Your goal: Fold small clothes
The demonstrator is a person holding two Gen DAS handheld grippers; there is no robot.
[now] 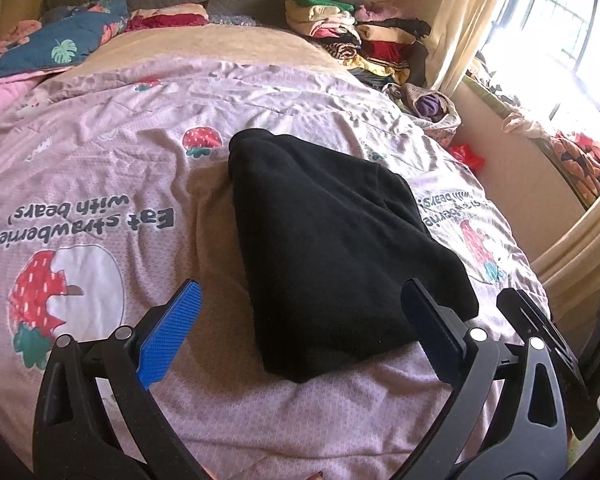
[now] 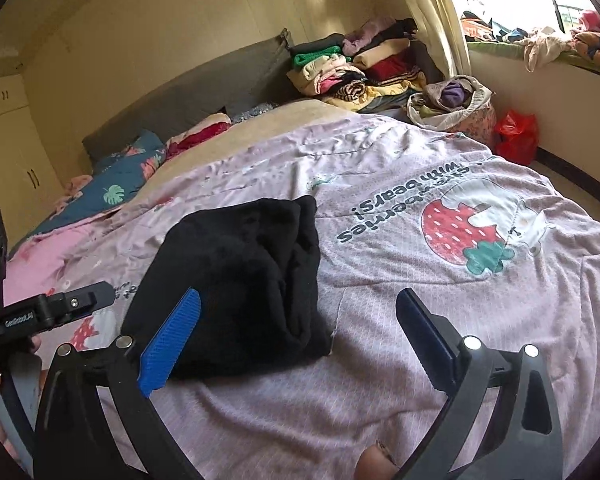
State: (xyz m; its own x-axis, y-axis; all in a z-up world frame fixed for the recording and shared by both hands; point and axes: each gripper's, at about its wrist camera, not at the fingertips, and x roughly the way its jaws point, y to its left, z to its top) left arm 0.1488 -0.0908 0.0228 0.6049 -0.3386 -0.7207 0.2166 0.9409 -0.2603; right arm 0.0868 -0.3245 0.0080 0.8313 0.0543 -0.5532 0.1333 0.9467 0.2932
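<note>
Bedspread [image 1: 100, 152] holds black garment [image 1: 324, 240] (between left claw [image 1: 304, 312] tips).

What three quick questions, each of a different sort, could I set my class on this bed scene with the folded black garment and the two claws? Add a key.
1. True or false: the black garment is clamped in the left claw.
2. Multiple choice: the garment lies on (A) a bare wooden floor, (B) the pink strawberry-print bedspread, (C) the window ledge.
3. Short answer: what sits at the far corner of the bed near the curtain?

Key
1. False: both the left and the right claw are open and hold nothing.
2. B.
3. A stack of folded clothes.
</note>
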